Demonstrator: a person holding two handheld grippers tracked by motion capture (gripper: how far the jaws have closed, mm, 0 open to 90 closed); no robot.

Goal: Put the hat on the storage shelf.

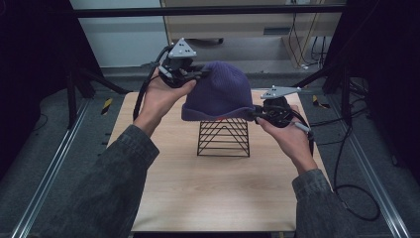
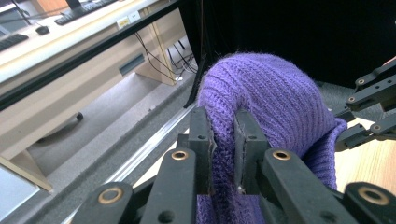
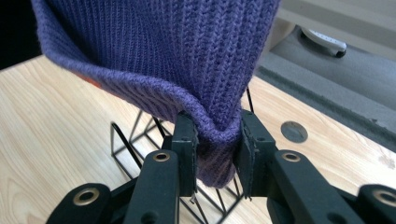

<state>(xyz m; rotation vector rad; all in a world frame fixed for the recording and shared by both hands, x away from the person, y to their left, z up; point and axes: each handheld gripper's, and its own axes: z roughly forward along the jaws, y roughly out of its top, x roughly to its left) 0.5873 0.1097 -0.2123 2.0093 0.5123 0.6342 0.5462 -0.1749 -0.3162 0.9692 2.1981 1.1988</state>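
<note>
A purple knitted beanie point(image 1: 220, 91) hangs in the air over a black wire rack point(image 1: 224, 138) on the wooden table point(image 1: 198, 193). My left gripper point(image 1: 202, 74) is shut on the knit high on the hat's left side; in the left gripper view its jaws pinch a fold of the beanie point(image 2: 261, 93) at my left gripper point(image 2: 224, 140). My right gripper point(image 1: 256, 115) is shut on the brim at the hat's lower right. In the right gripper view the beanie point(image 3: 163, 42) bunches between the jaws of my right gripper point(image 3: 217, 140), with the wire rack point(image 3: 135, 140) just below.
The table's far edge meets grey carpet and metal rails point(image 1: 59, 148) at both sides. A dark frame bar point(image 1: 208, 11) crosses the back. Cables point(image 1: 346, 163) trail off to the right. A round hole point(image 3: 294, 131) marks the tabletop.
</note>
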